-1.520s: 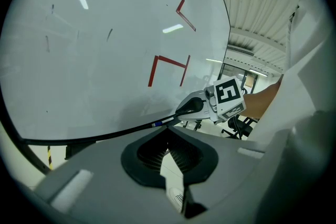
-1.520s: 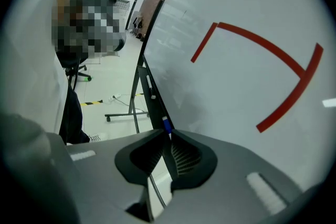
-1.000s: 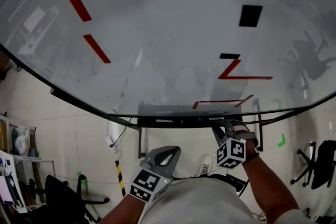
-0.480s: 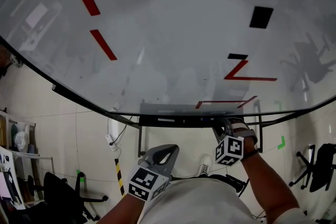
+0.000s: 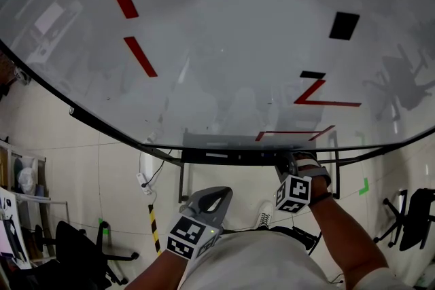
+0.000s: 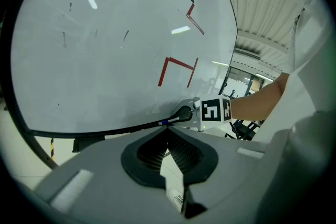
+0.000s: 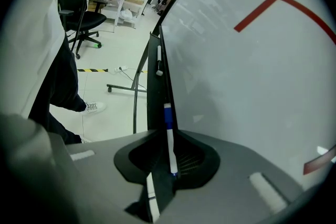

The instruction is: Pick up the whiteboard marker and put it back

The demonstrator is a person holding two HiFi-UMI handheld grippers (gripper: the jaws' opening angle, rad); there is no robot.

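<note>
**Whiteboard marker pinched at the tray ledge**

Whiteboard marker [image 7: 167, 118], white with a blue band, sits lengthwise between the jaws of the right gripper [image 5: 291, 165], which are closed on it. It is lined up along the dark tray [image 7: 153, 86] at the foot of the whiteboard [image 5: 217, 44].

The left gripper [image 6: 168, 136] hangs low near the person's waist, jaws pressed together on nothing.

With the marker gripped right at the ledge, this reads as the tray end of the job: either the grasp or the set-down, and the views do not settle which. A lift calls for a straight pull clear of the tray lip. A put-back calls for spreading the jaws and backing off without dragging the marker.
</note>
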